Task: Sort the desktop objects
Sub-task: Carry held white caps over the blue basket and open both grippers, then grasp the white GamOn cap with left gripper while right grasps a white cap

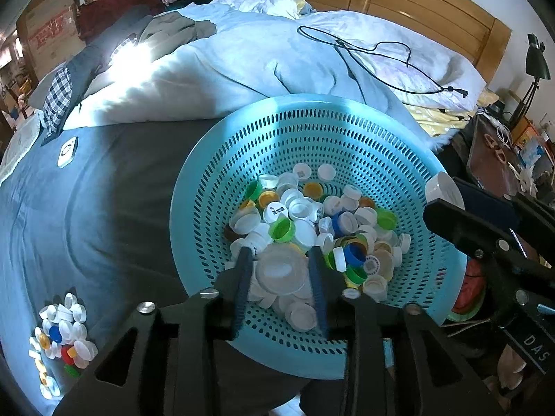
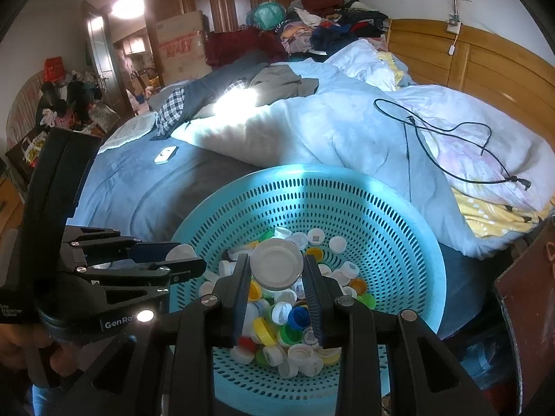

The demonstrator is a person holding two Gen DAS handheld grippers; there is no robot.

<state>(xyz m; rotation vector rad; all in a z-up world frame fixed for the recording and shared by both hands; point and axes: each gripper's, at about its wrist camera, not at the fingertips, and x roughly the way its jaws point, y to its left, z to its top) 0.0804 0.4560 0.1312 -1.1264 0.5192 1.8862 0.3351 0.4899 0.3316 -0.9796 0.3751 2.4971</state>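
A teal perforated basket (image 1: 180,208) (image 2: 430,249) lies on the bed and holds several loose bottle caps (image 1: 312,215) (image 2: 295,319) in white, yellow, green and blue. My left gripper (image 1: 279,253) (image 2: 185,254) hangs over the basket's near side with a wide, pale lid (image 1: 281,272) (image 2: 180,251) spanning the gap between its pads. My right gripper (image 2: 276,257) (image 1: 447,197) is over the basket too, shut on a similar round white lid (image 2: 277,267) (image 1: 442,187). A small heap of sorted caps (image 1: 62,329), mostly white, rests on the blue sheet to the left of the basket.
The bed carries a rumpled pale quilt (image 2: 329,128), a black cable (image 1: 364,55) (image 2: 451,138) and a small white device (image 1: 66,152) (image 2: 165,155). A wooden headboard (image 1: 416,7) stands behind. At the right sits a dark cluttered side table (image 1: 496,152) with a lamp (image 1: 536,59).
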